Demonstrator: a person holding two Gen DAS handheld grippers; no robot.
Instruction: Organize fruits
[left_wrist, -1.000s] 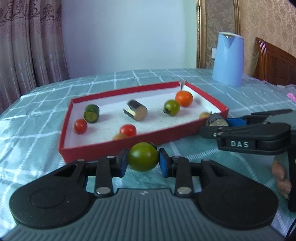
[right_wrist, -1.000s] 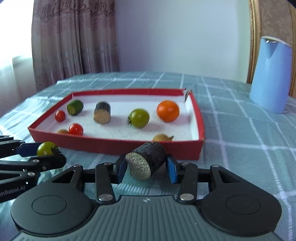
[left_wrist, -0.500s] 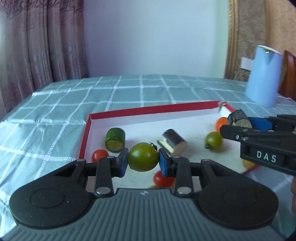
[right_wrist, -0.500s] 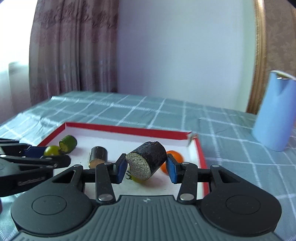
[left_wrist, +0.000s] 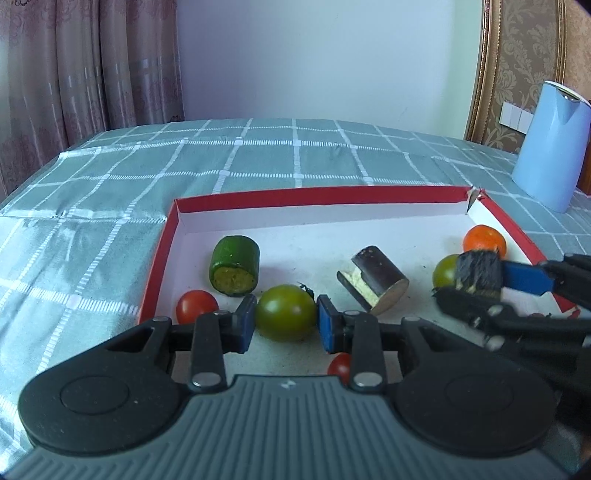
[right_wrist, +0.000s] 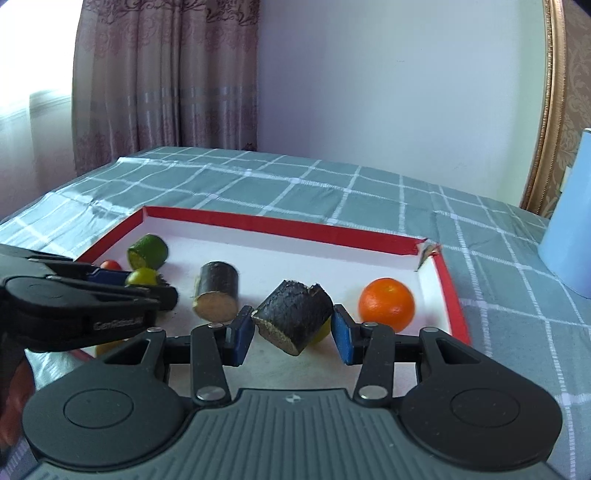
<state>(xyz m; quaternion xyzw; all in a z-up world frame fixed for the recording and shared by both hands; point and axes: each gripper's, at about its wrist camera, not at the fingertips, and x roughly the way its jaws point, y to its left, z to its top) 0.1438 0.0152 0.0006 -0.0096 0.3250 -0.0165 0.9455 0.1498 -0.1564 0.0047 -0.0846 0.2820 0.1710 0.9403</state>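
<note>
My left gripper (left_wrist: 286, 322) is shut on a green tomato (left_wrist: 286, 312) over the left part of the red tray (left_wrist: 159, 258). My right gripper (right_wrist: 291, 334) has its blue pads slightly apart around a dark cucumber chunk (right_wrist: 293, 319), which looks loose between them, over the tray's right part (right_wrist: 448, 291). In the tray lie a green cucumber piece (left_wrist: 234, 270), a dark cut piece (left_wrist: 376, 282), red cherry tomatoes (left_wrist: 195, 304), another green tomato (left_wrist: 445, 271) and an orange (right_wrist: 386, 304).
A blue kettle (left_wrist: 552, 146) stands at the back right on the green checked tablecloth (left_wrist: 258, 158). A curtain (left_wrist: 88, 66) hangs behind the table on the left.
Both grippers have moved forward and down over the tray with their loads. The right gripper's pads have opened a little around the dark chunk.
</note>
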